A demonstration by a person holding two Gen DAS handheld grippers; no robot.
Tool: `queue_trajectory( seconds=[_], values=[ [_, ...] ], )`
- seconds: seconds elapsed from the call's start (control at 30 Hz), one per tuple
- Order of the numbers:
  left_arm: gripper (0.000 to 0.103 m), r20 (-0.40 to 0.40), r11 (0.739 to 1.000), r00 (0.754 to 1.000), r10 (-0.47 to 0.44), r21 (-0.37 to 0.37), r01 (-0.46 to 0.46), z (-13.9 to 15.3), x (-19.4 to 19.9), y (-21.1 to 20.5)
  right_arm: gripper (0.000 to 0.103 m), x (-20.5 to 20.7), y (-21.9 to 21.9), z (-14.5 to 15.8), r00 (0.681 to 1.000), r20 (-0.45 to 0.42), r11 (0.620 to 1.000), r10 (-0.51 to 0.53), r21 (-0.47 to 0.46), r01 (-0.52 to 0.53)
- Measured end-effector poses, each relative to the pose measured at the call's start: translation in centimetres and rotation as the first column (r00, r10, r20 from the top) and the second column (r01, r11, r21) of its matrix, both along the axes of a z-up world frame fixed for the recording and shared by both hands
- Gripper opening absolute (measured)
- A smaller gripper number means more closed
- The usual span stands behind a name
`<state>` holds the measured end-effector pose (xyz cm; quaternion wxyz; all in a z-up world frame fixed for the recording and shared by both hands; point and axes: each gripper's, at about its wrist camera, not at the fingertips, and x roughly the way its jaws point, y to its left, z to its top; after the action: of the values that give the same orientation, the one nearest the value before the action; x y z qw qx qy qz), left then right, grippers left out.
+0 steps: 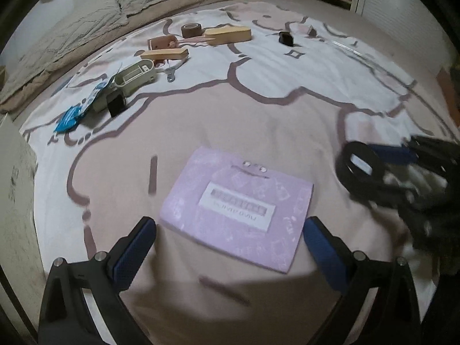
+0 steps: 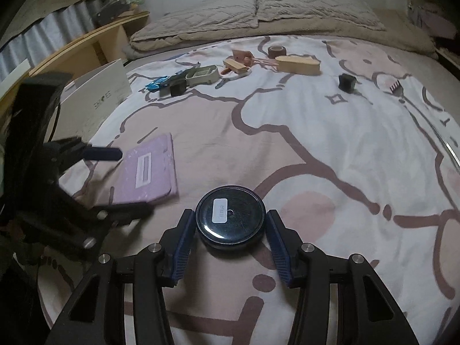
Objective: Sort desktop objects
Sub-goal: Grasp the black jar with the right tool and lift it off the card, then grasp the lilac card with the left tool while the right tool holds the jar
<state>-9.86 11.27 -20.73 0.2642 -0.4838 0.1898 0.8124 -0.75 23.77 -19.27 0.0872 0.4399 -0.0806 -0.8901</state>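
A lilac notebook [image 1: 238, 210] lies flat on the bed cover just ahead of my left gripper [image 1: 230, 233], which is open and empty with a finger near each side of it. The notebook also shows in the right wrist view [image 2: 148, 172]. A round black disc with a white label [image 2: 230, 218] sits between the blue pads of my right gripper [image 2: 230, 224]. The pads stand at its sides with a small gap on the right. The disc and right gripper show blurred in the left wrist view [image 1: 359, 166].
At the far side lie two wooden boxes [image 1: 228, 36], a brown tape roll [image 1: 192, 30], a beige case [image 1: 135, 76], a blue packet [image 1: 70, 118], two small black cubes [image 1: 286, 38] and scissors [image 2: 233, 79]. A pillow [image 2: 258, 8] lies behind. A white board [image 2: 97, 97] stands left.
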Motion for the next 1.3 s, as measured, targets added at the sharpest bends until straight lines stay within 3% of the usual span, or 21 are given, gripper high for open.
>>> queue_trajectory(
  seconds=[0.3,0.57,0.67,0.8,1.0,1.2,1.3],
  values=[
    [0.103,0.008,1.000,1.000,0.001,0.018,-0.001,-0.4,-2.6,1.3,0.052,0.1,0.0,-1.0,1.000,-0.021,1.000,-0.004,-0.002,0.003],
    [0.103,0.176,0.983,0.981,-0.082,0.176,0.050,0.2,-1.0,1.0,0.058,0.2,0.1,-1.0,1.000,-0.025,0.999,-0.010,-0.037,0.009],
    [0.103,0.212,0.978,0.973,-0.095,0.200,0.052,0.4,-0.1,0.9,0.059,0.2,0.1,-1.0,1.000,-0.025,0.999,-0.009,-0.045,0.008],
    [0.103,0.211,0.981,0.973,-0.098,0.186,0.059,0.6,0.4,0.7,0.060,0.2,0.1,-1.0,1.000,-0.026,0.999,-0.007,-0.043,0.006],
    [0.103,0.172,0.987,0.974,-0.144,0.097,0.129,0.5,0.7,1.3,0.066,0.1,-0.4,-1.0,1.000,-0.029,1.000,0.012,-0.027,-0.013],
    [0.103,0.176,0.968,0.955,-0.240,0.111,0.223,1.7,1.6,1.1,0.069,0.2,-0.2,-1.1,0.999,-0.030,0.999,0.019,-0.045,-0.020],
    [0.103,0.132,0.968,0.961,-0.241,0.102,0.229,2.5,1.6,1.1,0.071,0.1,-0.4,-1.1,0.999,-0.030,0.999,0.026,-0.040,-0.027]
  ],
)
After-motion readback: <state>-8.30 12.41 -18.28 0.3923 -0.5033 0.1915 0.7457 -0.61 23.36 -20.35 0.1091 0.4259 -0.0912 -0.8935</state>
